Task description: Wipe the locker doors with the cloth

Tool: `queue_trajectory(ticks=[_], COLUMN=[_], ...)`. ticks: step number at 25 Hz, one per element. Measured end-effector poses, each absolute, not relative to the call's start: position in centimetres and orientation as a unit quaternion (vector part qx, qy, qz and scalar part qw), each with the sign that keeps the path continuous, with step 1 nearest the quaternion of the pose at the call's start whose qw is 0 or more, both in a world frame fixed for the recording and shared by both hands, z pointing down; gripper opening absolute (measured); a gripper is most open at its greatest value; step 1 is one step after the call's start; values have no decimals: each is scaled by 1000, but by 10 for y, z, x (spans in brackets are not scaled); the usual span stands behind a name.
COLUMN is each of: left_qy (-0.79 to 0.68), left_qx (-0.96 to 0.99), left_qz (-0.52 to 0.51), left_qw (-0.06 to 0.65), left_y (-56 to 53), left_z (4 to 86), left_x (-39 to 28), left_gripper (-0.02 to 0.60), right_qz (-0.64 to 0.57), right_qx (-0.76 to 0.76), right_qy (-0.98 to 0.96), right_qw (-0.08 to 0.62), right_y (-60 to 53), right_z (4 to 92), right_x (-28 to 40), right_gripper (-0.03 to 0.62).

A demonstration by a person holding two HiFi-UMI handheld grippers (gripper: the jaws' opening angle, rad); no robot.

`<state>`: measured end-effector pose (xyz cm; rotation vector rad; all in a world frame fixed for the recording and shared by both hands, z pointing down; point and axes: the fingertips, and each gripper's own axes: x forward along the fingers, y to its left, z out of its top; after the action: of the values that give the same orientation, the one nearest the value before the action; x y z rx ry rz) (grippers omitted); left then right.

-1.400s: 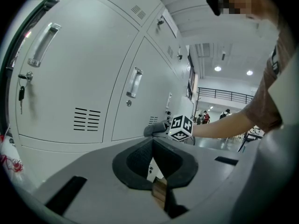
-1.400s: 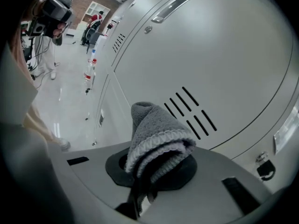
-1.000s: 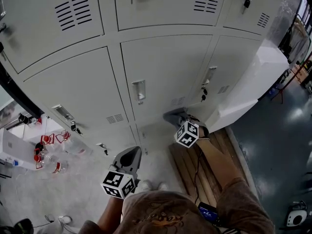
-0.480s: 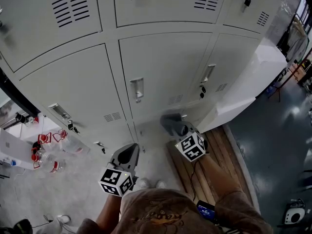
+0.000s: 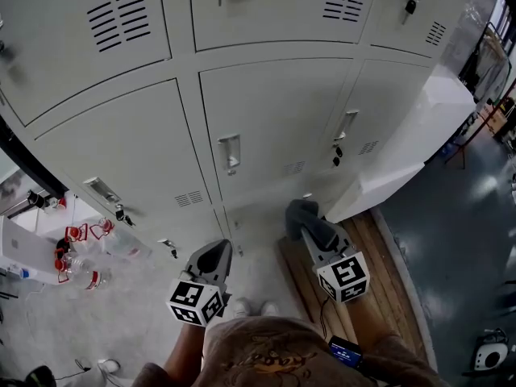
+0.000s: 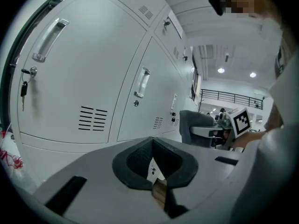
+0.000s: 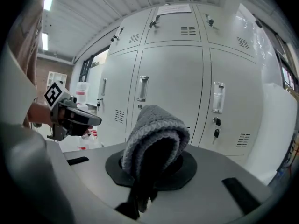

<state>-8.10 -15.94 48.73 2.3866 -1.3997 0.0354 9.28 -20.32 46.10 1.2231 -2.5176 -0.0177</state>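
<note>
**View of both hand-held grippers before the locker bank.** My right gripper (image 5: 311,227) is clenched on a folded grey knitted cloth (image 7: 157,130). The cloth bulges out above the dark pads and fills the space between them. In the head view the grey knitted cloth (image 5: 300,213) hangs in front of the bottom row of pale grey steel locker doors (image 5: 274,111). It sits near the lower edge of the bank, below the middle door's recessed handle (image 5: 230,151). In the right gripper view the doors stand behind the cloth with open space between, so the cloth is apart from them.

My left gripper (image 5: 211,258) grasps nothing. In its own view the left gripper (image 6: 156,169) has its jaws drawn together, with only a narrow wedge of locker showing between the pads. It points at the lower left doors, level with a louvred vent (image 6: 93,118), and is well apart from the right gripper.

A small key (image 5: 336,155) hangs from the lock of the right-hand door. Clear plastic bottles with red caps (image 5: 76,252) lie on the floor by the bank's left end. A slatted wooden pallet (image 5: 379,248) lies at its right end.
</note>
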Motion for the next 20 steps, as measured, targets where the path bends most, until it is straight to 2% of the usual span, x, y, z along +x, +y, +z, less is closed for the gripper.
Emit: queue_trajectory(ticks=[9,20], left_qy=[-500,-515], left_qx=[847,843], left_qz=[13,20], left_qw=[179,153], left_y=[-160,-161], left_z=[489,496], left_x=[-77,-78], left_gripper=[0,0], right_qz=[79,119], right_qx=[504,502], right_qy=[-856,-853], right_qw=[86,78], right_y=[-181,-166], right_z=[480,510], right_x=[112,104], right_gripper=[34,34])
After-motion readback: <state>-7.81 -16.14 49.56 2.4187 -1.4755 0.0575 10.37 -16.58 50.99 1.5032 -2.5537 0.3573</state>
